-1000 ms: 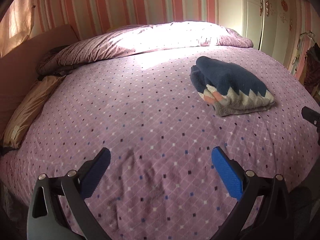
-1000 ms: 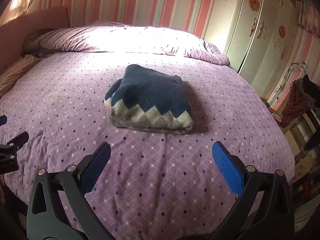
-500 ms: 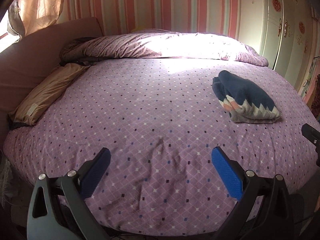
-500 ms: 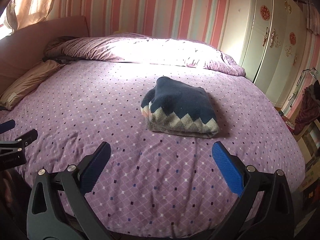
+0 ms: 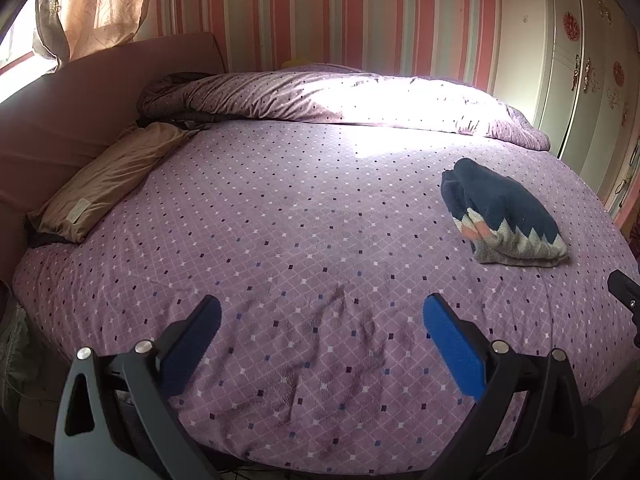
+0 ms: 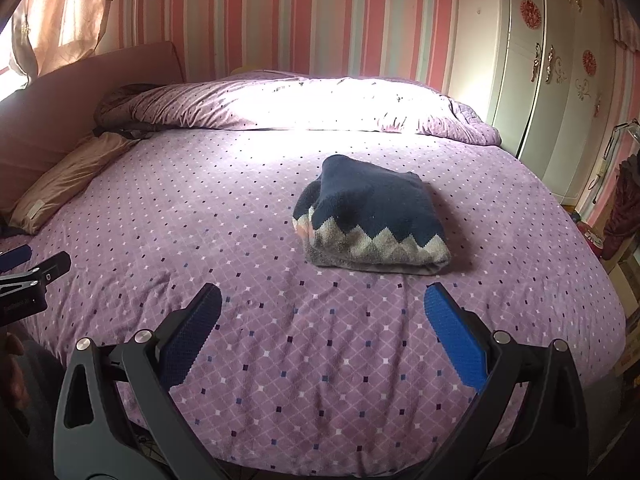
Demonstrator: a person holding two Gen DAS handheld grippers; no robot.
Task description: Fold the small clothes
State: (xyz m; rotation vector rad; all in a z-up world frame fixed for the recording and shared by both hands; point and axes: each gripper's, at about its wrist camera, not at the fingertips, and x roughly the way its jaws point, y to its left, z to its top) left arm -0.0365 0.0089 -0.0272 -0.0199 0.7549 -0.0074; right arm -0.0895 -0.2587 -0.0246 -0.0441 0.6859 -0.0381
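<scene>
Bed (image 6: 168,216): purple sheet with a diamond grid and small dark and white dots; creased near the front edge in both views.

Duvet (image 6: 304,108): same purple print, bunched along the far side of the bed, its middle washed out by sunlight.

Pillow (image 5: 100,184): tan, lying at the left edge of the bed against the padded headboard (image 5: 96,92); dark cloth beside it, too shadowed to name.

Surroundings: pink-and-pale striped wall (image 6: 280,28); curtain (image 5: 100,4) at upper left; white wardrobe (image 6: 532,80) with red floral ornaments at right; clutter at the far right of the right wrist view, cut by the fisheye rim.

Sweater (image 6: 372,220): 1 folded knit bundle, navy with a grey-white zigzag band and a pink patch at its left end. Lies flat on the sheet, right of the bed's middle.

Left gripper (image 5: 320,344): jaws spread wide, nothing between the 2 blue pads, held over the bed's near edge. Sweater (image 5: 504,216) is well apart, ahead and to the right.

Right gripper (image 6: 322,340): jaws spread wide, holding nothing, over the near edge. Sweater is straight ahead, near but not touching, bare sheet between.

Obstructions: nothing stands between either gripper and the sweater.

Partly seen: each gripper's tip shows only at the other view's margin; the underside folds of the sweater are hidden.
</scene>
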